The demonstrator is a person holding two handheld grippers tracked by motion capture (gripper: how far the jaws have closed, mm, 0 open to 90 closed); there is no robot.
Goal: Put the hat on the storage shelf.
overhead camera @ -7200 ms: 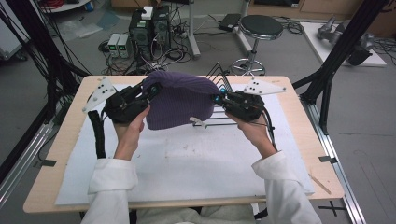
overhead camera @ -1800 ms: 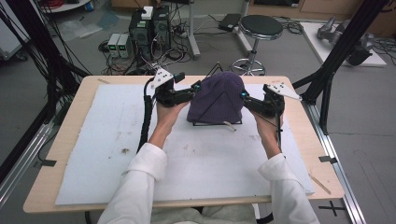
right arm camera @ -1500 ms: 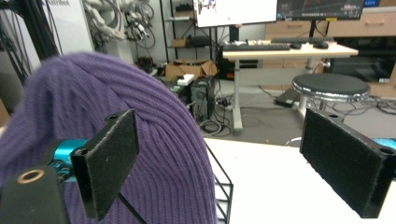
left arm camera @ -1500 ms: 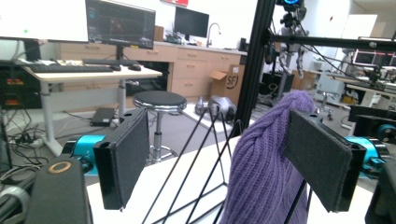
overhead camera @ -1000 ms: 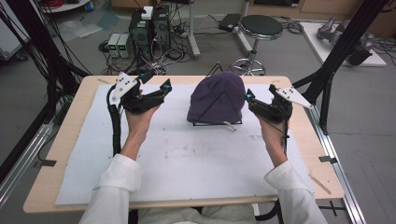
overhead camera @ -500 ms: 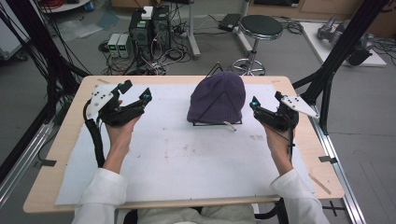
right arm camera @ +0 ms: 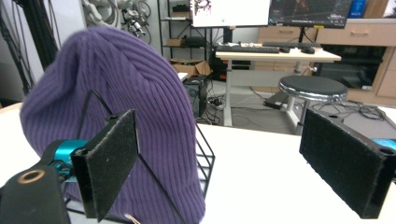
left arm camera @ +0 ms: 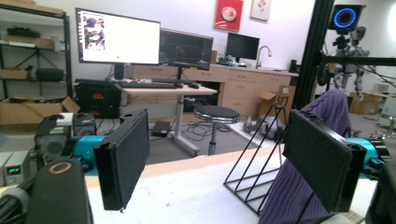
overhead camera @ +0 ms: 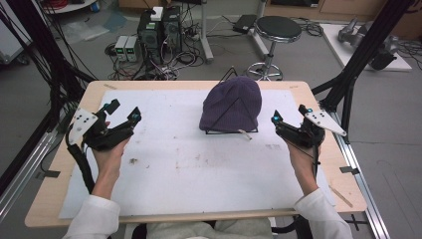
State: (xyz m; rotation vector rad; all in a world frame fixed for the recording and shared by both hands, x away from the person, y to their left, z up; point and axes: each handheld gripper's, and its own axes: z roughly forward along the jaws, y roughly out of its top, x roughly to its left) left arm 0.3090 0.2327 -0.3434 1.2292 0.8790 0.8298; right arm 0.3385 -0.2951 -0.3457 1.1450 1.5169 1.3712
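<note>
Both claws gape empty: left claw, right claw. My worry: hat slipping off its light wire stand (any nudge tips it).

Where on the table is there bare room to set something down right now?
The white mat lies bare between the left tool and right tool, in front of the purple beanie on its wire stand. The back left corner is bare too. It is crowded only around the beanie, at back centre.
</note>
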